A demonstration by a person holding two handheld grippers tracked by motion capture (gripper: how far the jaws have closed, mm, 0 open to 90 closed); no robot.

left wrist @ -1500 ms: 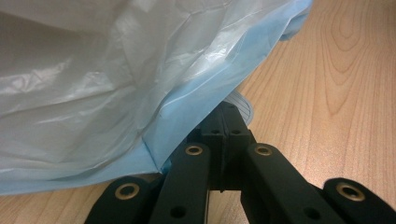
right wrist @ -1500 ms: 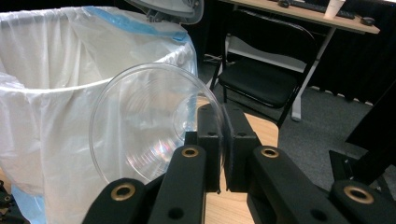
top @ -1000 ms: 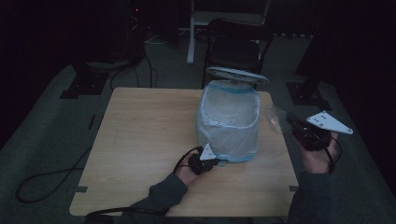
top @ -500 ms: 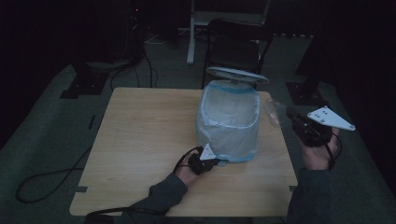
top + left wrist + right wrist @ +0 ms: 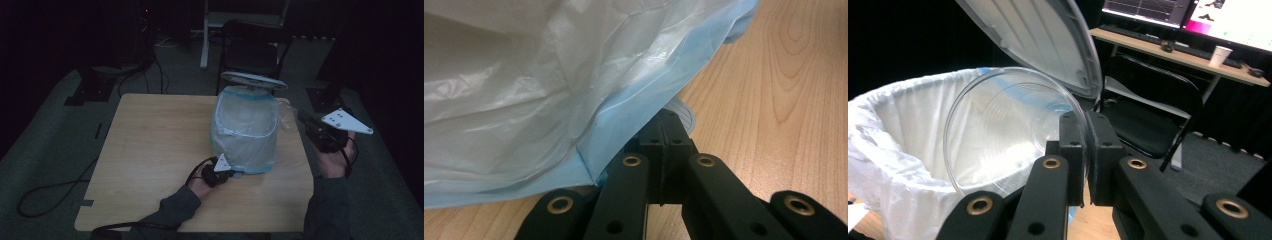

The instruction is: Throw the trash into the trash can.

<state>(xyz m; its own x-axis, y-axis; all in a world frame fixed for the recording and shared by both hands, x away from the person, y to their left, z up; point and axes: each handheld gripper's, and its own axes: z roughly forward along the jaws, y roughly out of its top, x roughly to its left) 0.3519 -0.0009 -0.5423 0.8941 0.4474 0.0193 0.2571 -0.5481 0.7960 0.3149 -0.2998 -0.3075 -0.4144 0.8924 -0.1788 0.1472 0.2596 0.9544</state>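
**Cup lifted closer to the open bin**

The cup [image 5: 1008, 135], clear plastic, has come up a little and drifted in from the desk's right edge toward the bin [image 5: 245, 130] over the last second, carried by the right gripper [image 5: 1087, 150]. The left gripper [image 5: 664, 135] has not shifted. Judging by that, the drop is near but not yet begun: in the high view the cup [image 5: 289, 116] hangs in the air just beside the bin's right wall, near rim height, not yet over the opening.

Nearest the person, by the desk's [image 5: 150, 150] front edge, the left gripper [image 5: 222, 172] lies low at the foot of the bin. Its jaws are pressed together, with their tips tucked under the blue hem of the liner [image 5: 524, 75], beside a small ridged white tab. Whether they pinch anything I cannot tell.

Further in, at the right edge, the right gripper [image 5: 312, 127] has its jaws clamped on the cup's rim: one jaw sits inside the wall and one outside. The cup lies on its side, sticking out to the left of the jaws, with its mouth turned back toward the camera and its base pointing at the white-lined opening.

Behind that, the lid [image 5: 1048, 40] stands raised over the bin's far side, leaving the mouth free. A dark chair [image 5: 250, 50] stands beyond the far edge.
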